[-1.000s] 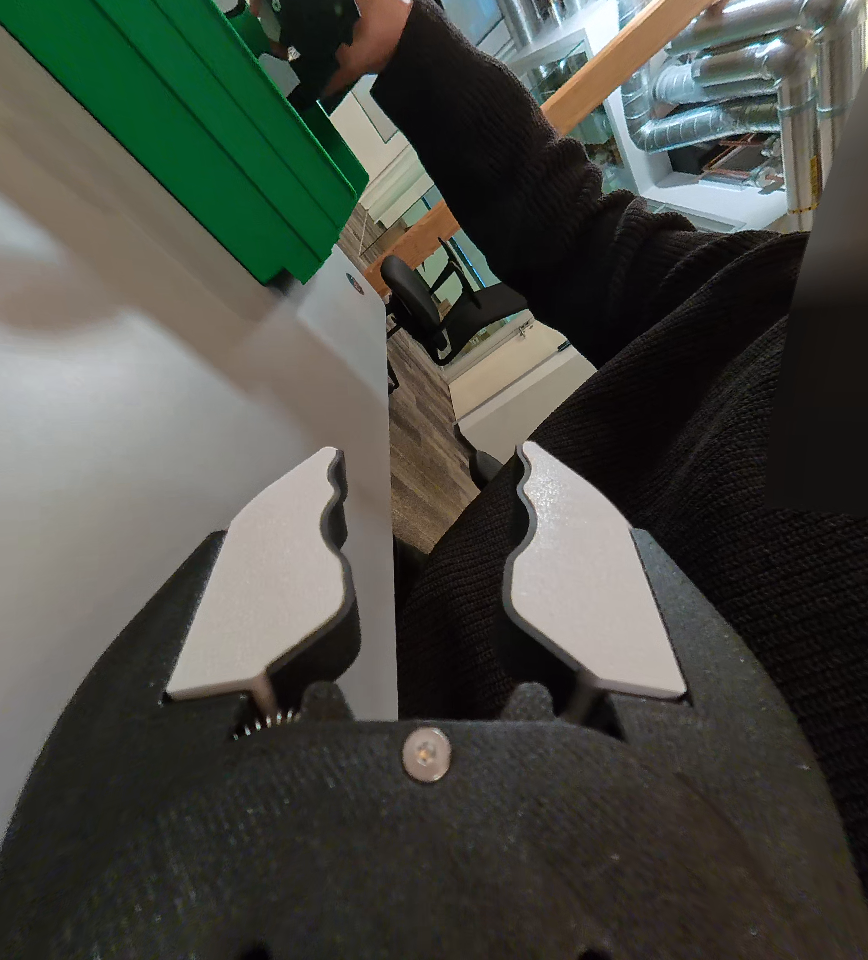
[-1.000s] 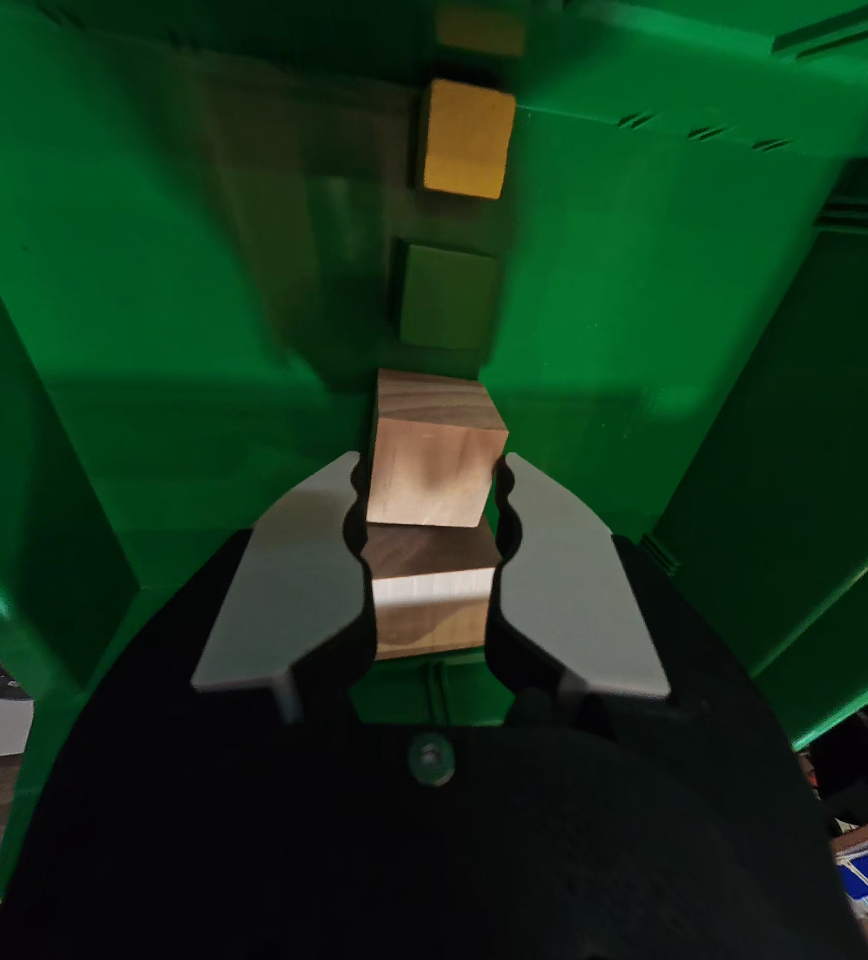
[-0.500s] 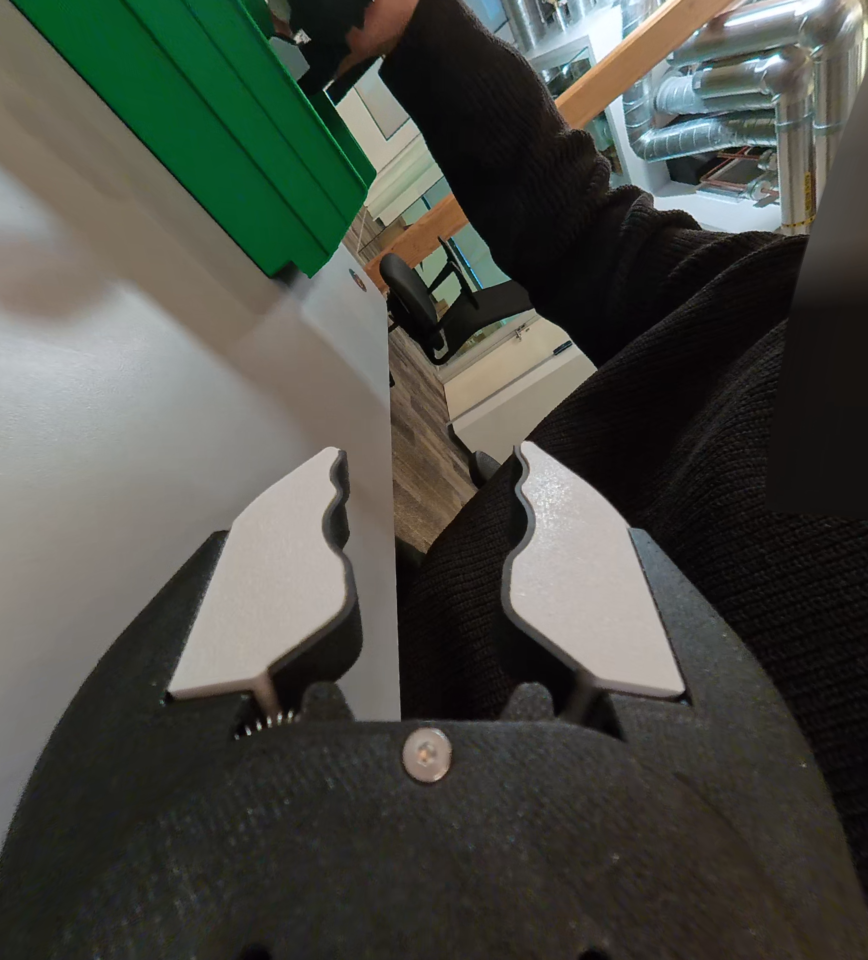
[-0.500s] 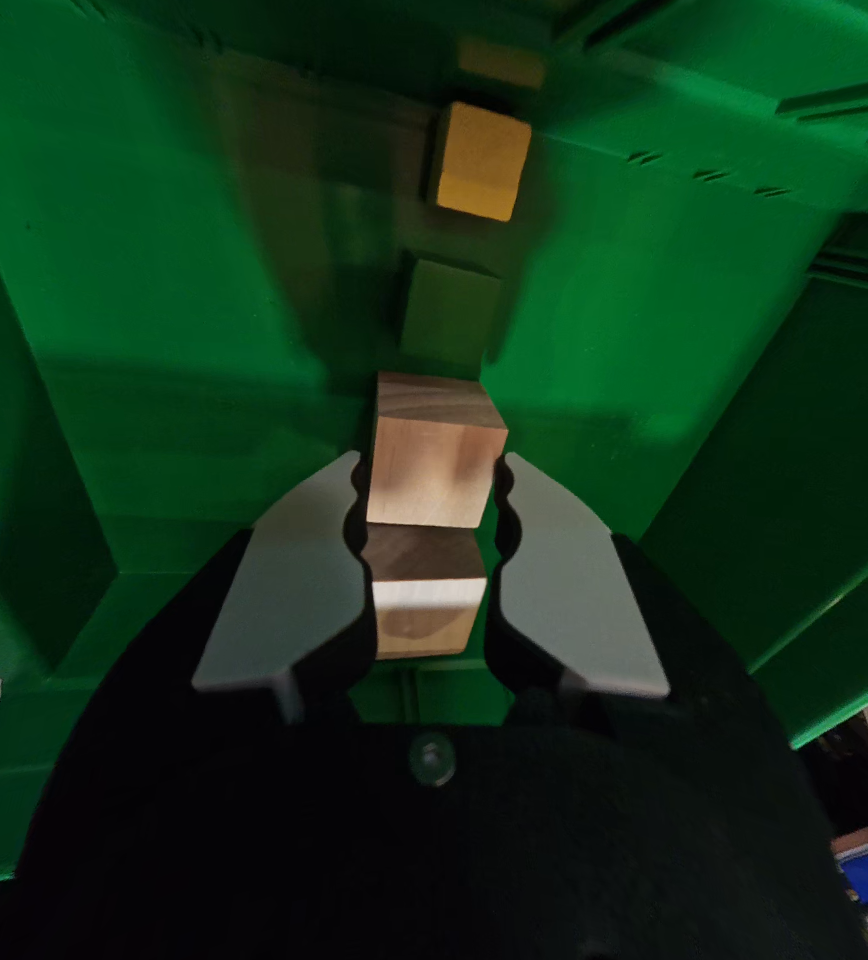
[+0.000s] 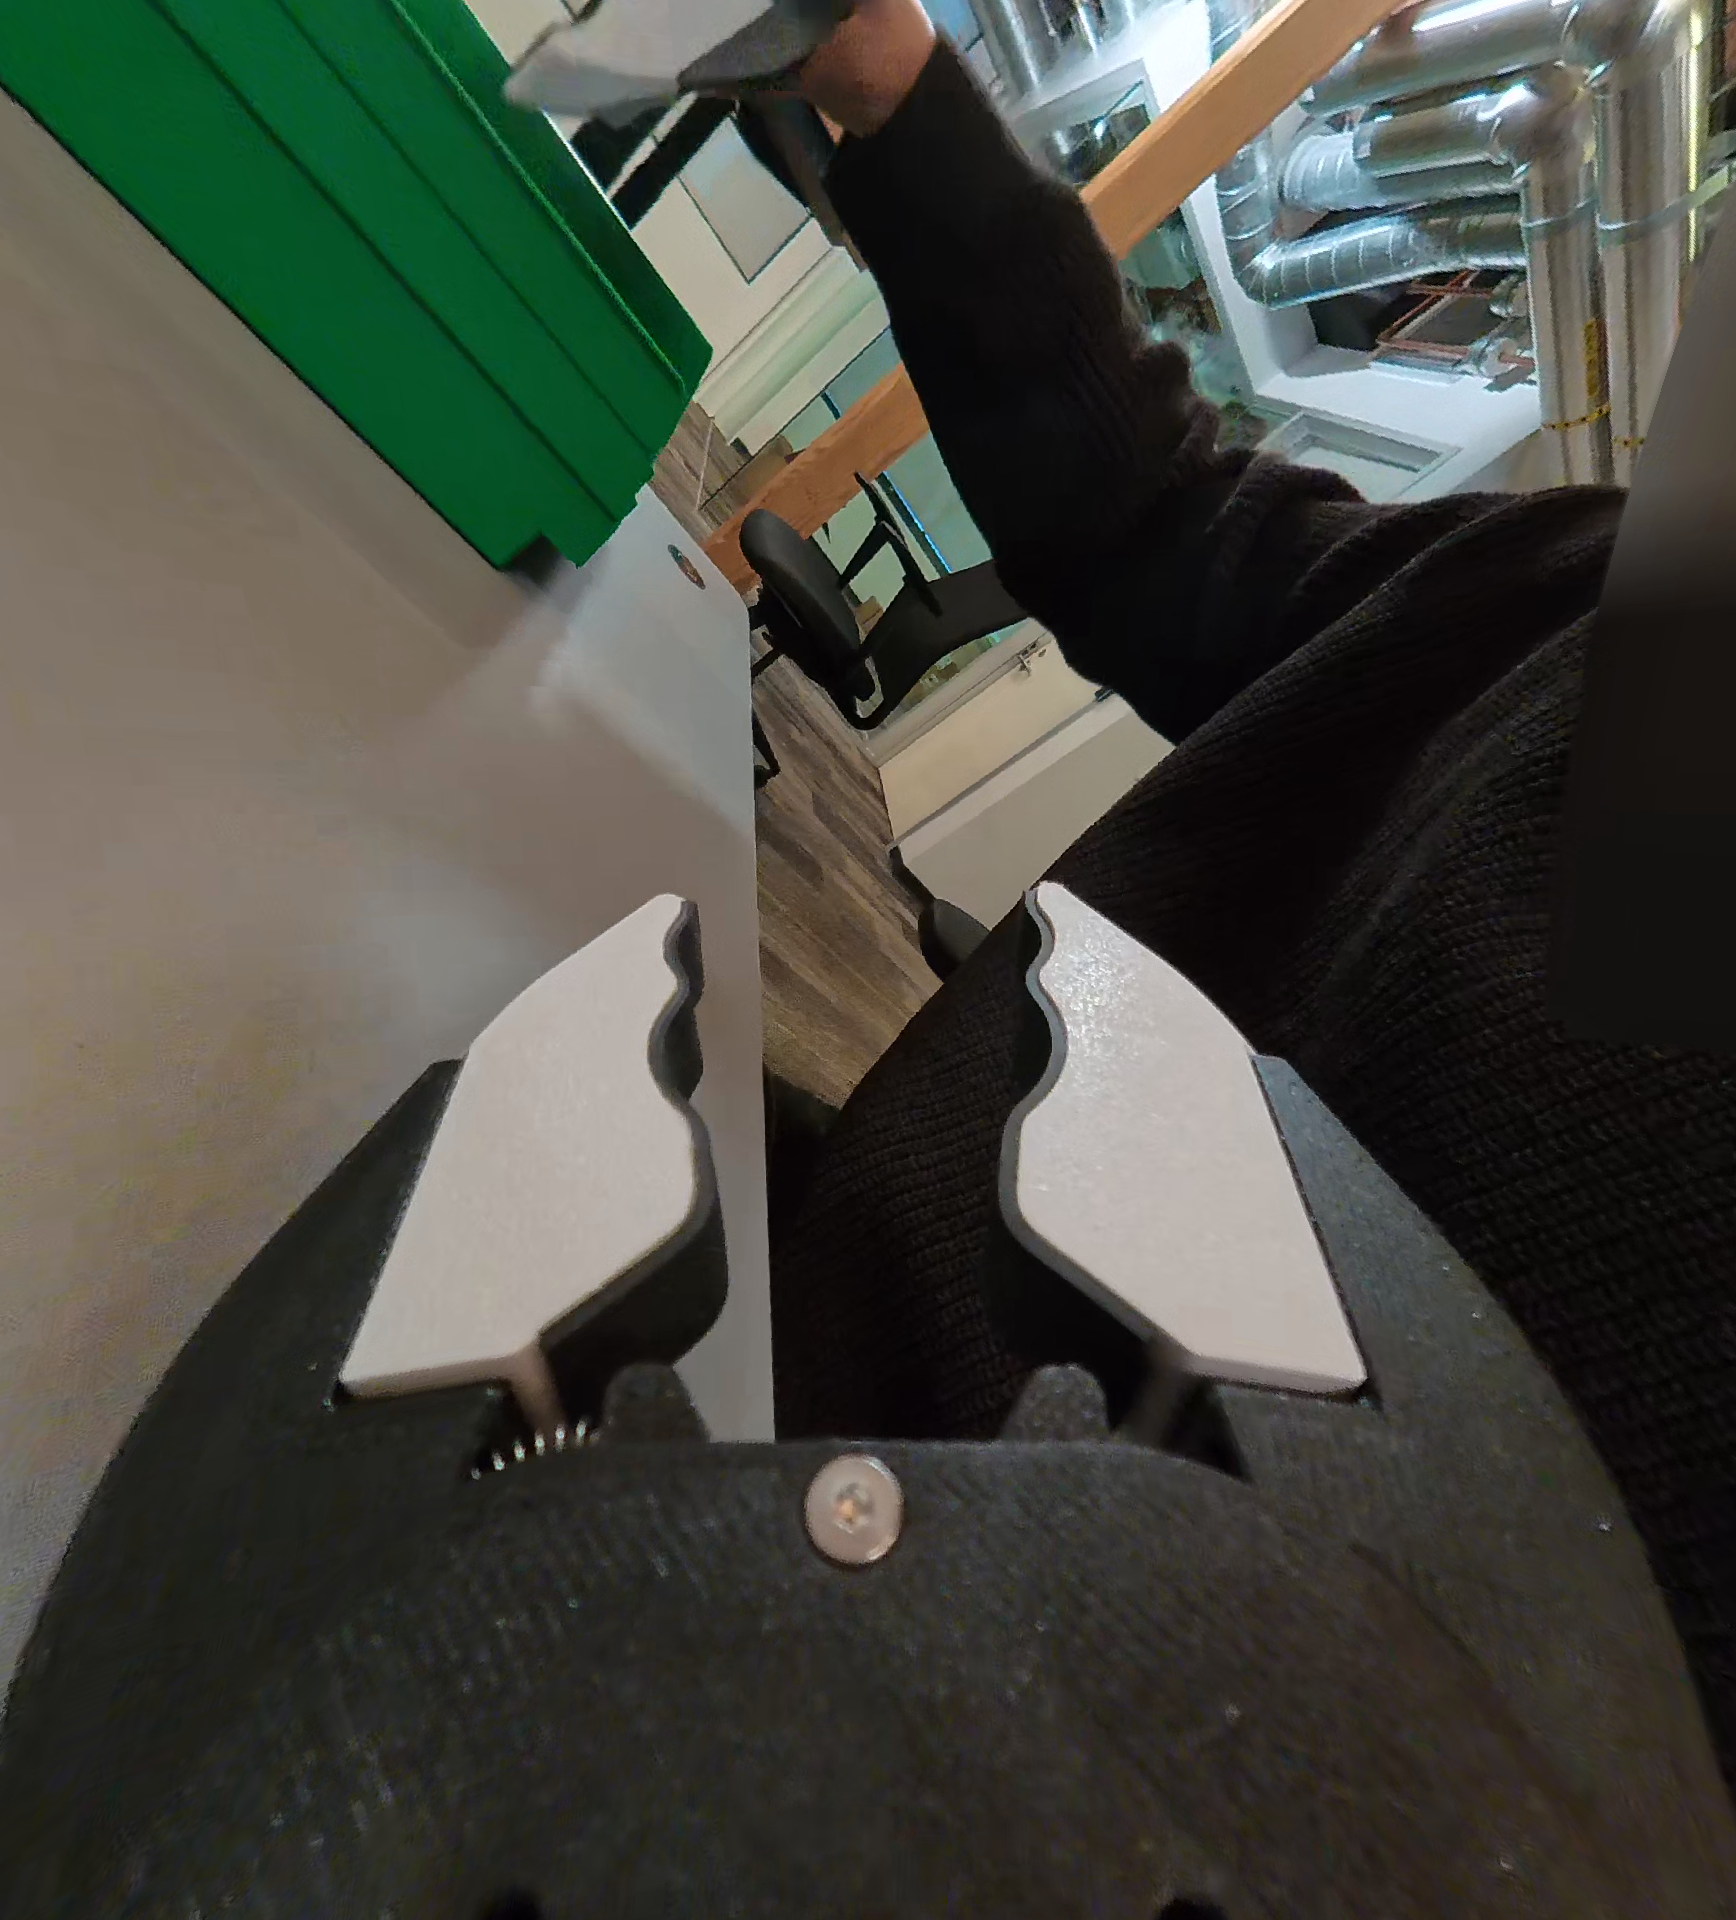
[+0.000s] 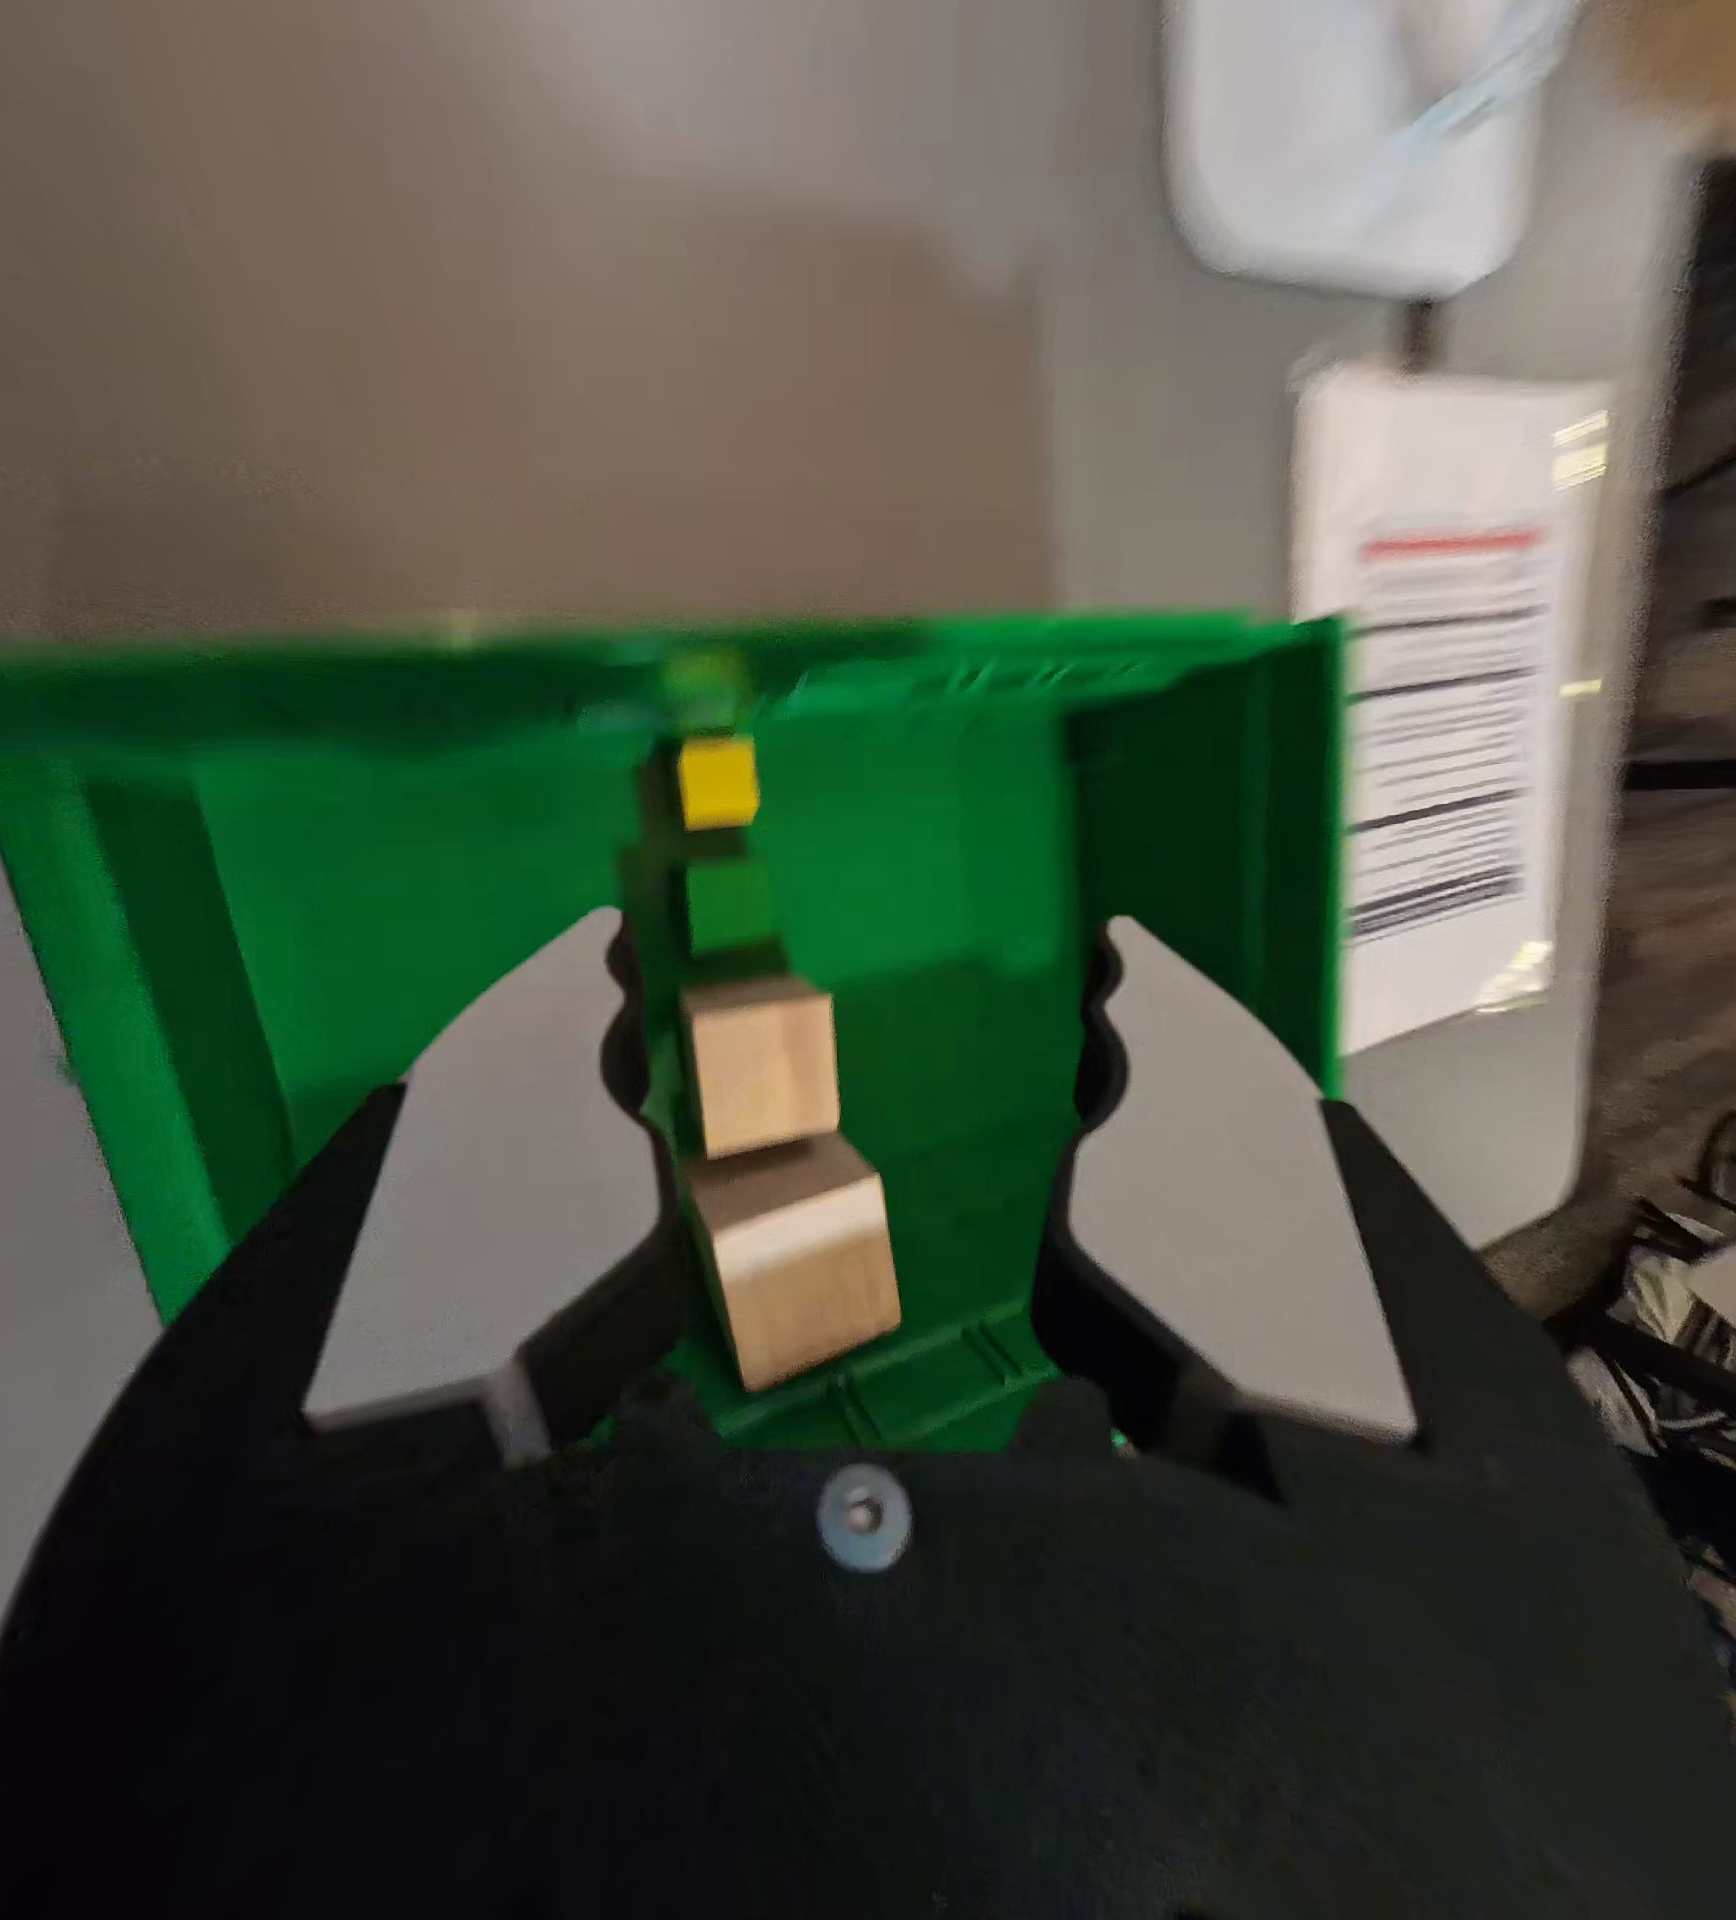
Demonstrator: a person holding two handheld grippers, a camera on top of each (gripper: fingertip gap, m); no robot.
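Right wrist view: white printed sheet (image 6: 1446,707) posted just right of the green plastic bin (image 6: 947,935), wording blurred. Inside the bin, in a row: two pale wooden cubes (image 6: 765,1065), a green cube (image 6: 729,909), a yellow cube (image 6: 716,783). Right gripper (image 6: 859,1039) spread wide, empty, above the bin. Left gripper (image 5: 859,997) parted, empty, at the grey tabletop (image 5: 220,831) edge, well apart from the bin.

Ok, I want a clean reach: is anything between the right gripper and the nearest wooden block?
Nothing visible. The right gripper is open, and the nearest wooden block lies uncovered in the green bin, seen between its fingers.
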